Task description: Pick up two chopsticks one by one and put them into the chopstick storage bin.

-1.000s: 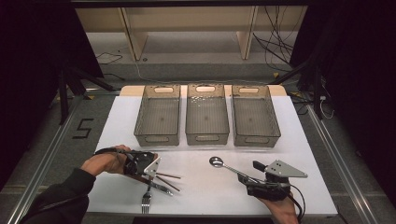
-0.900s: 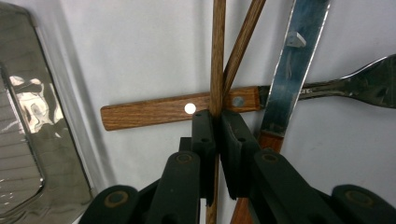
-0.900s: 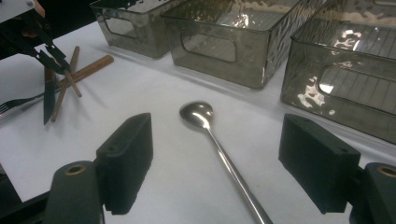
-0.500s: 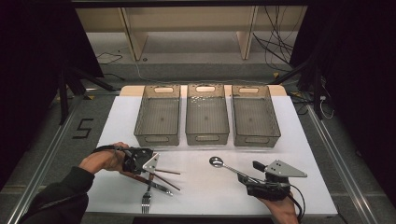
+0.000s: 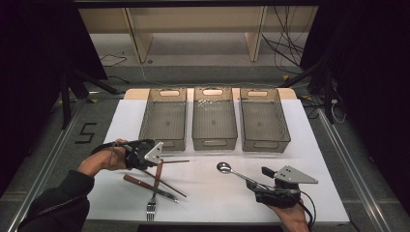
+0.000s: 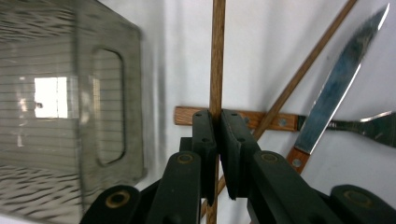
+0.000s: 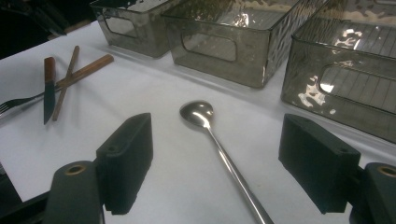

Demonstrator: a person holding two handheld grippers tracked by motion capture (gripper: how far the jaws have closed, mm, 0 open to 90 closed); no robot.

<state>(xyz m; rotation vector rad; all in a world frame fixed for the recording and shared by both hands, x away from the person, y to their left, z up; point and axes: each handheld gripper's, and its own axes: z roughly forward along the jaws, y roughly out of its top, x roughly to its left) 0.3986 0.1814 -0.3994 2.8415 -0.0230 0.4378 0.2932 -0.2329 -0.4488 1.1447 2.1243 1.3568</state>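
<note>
A wooden chopstick point(image 6: 216, 56) is clamped between the closed jaws of the left gripper point(image 6: 217, 122) just beside the left bin point(image 6: 70, 100), while the right gripper point(image 7: 217, 163) is held wide open around the spoon point(image 7: 212, 140).

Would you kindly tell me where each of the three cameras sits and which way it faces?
High view: above the person's side, looking forward and down on the white table and three bins; both forearms and grippers show.
Left gripper view: on the left gripper, looking along jaws shut on a chopstick, past a knife.
Right gripper view: on the right gripper, facing the bins; open jaws flank a spoon.
Shared: the knife and the bins.
</note>
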